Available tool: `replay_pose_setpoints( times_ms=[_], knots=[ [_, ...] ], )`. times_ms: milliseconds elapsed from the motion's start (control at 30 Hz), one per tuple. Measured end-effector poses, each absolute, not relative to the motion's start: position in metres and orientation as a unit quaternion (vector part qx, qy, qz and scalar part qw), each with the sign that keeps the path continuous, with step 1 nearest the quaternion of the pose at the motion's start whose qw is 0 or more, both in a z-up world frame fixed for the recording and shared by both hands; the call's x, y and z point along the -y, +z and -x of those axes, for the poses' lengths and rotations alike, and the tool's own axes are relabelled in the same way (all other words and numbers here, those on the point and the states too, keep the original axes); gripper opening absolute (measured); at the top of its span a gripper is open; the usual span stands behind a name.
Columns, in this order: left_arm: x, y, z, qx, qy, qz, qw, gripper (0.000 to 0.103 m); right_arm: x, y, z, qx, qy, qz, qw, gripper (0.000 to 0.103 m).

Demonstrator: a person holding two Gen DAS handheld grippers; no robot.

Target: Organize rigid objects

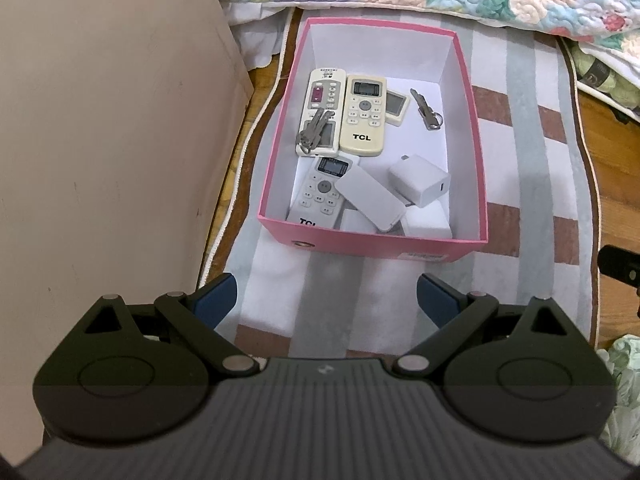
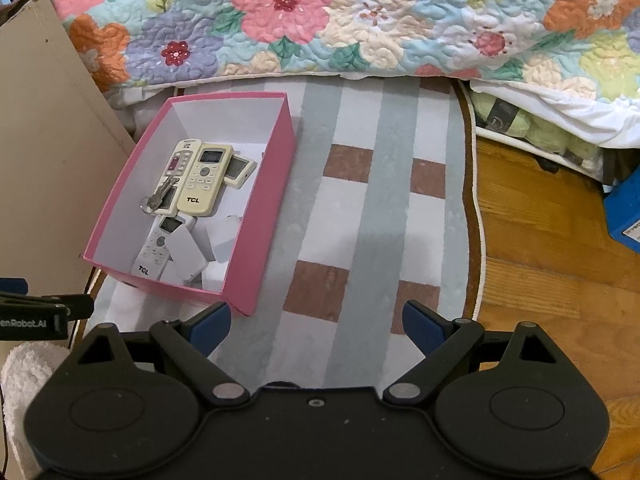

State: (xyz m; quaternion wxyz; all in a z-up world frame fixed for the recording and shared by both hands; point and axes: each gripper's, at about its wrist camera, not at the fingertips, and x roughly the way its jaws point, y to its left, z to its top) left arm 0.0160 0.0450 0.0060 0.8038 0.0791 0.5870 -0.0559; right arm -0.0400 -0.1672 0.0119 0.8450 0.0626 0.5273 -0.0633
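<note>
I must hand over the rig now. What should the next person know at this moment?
Left gripper: open, holding nothing, above the rug in front of the pink box.
Right gripper: open, holding nothing, above the striped rug, to the right of the box.
In the box: a yellowed TCL remote, a white TCL remote, a third remote with a key bunch lying on it, a single key, a white charger and other white pieces.
Done: all visible small items are in the box.
Left: nothing loose shows on the rug; check outside these views.
</note>
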Motion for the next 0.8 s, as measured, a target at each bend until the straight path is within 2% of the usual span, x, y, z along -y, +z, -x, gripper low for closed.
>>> replay_pose_setpoints(
  times_ms=[800],
  knots=[
    [-0.0446, 0.012, -0.0065, -0.579, -0.058, -0.073, 0.81, 0.098, 0.1695, 0.0133, 0.0474, -0.526, -0.068, -0.06, 0.845, 0.095]
  ],
)
